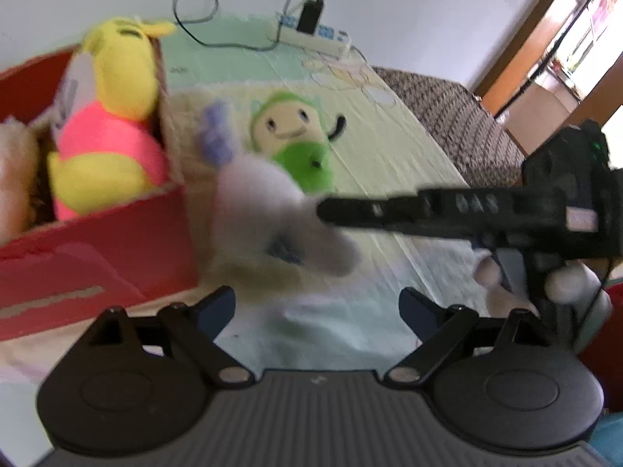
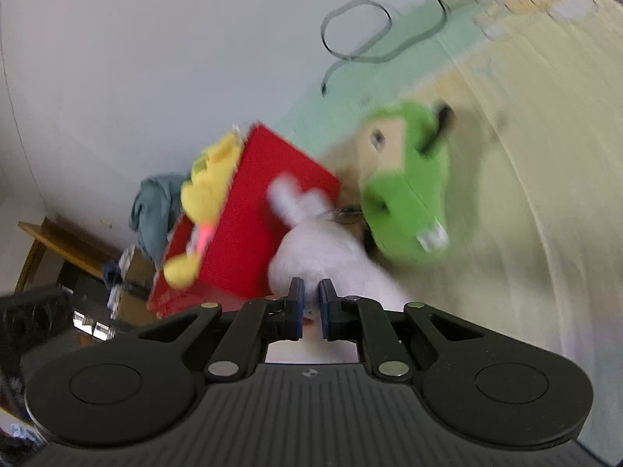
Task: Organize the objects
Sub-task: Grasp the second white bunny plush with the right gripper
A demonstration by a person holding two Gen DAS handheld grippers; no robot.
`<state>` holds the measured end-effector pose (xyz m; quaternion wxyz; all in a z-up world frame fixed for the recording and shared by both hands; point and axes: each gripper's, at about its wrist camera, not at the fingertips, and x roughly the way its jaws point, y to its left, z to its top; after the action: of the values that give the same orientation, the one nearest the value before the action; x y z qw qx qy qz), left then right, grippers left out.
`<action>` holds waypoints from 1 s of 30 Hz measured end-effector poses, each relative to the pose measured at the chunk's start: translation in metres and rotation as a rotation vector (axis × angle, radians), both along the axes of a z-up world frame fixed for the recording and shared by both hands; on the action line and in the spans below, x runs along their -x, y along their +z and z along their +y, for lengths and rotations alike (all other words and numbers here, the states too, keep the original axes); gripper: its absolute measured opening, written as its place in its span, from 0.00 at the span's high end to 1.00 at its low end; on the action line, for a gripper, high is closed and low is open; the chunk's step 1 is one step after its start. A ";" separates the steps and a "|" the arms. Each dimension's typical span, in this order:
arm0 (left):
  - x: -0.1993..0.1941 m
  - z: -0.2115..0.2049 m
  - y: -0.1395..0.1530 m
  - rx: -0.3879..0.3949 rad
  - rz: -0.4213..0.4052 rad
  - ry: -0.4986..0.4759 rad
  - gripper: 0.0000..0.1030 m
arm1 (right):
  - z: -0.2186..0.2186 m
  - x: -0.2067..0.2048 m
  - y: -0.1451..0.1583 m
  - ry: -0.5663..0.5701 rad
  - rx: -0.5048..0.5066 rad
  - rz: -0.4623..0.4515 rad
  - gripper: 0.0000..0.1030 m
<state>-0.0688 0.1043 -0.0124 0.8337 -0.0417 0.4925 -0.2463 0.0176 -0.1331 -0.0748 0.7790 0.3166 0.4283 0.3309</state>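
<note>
Though blurred, red box (image 1: pixel 97 272), white plush (image 2: pixel 323 249), no legible writing

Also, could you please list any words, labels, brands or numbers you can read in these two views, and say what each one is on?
None can be read.
Red box: a pale strip on its side, blurred.
Sheet: a small dark mark near the box, too blurred.
White plush: a blue patch, blurred.

The red box (image 1: pixel 97 257) and green plush (image 1: pixel 296 144) flank the white plush (image 1: pixel 264 210); bare sheet (image 1: pixel 389 163) lies open rightward.
</note>
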 end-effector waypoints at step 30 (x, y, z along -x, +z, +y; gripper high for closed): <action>-0.030 -0.068 -0.046 -0.021 0.088 -0.097 0.14 | -0.058 -0.007 -0.013 -0.084 0.146 -0.054 0.47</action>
<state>-0.0384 0.0364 -0.0585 0.7988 -0.0199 0.5325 -0.2792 0.0245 -0.1913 -0.0882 0.8244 0.2677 0.4166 0.2741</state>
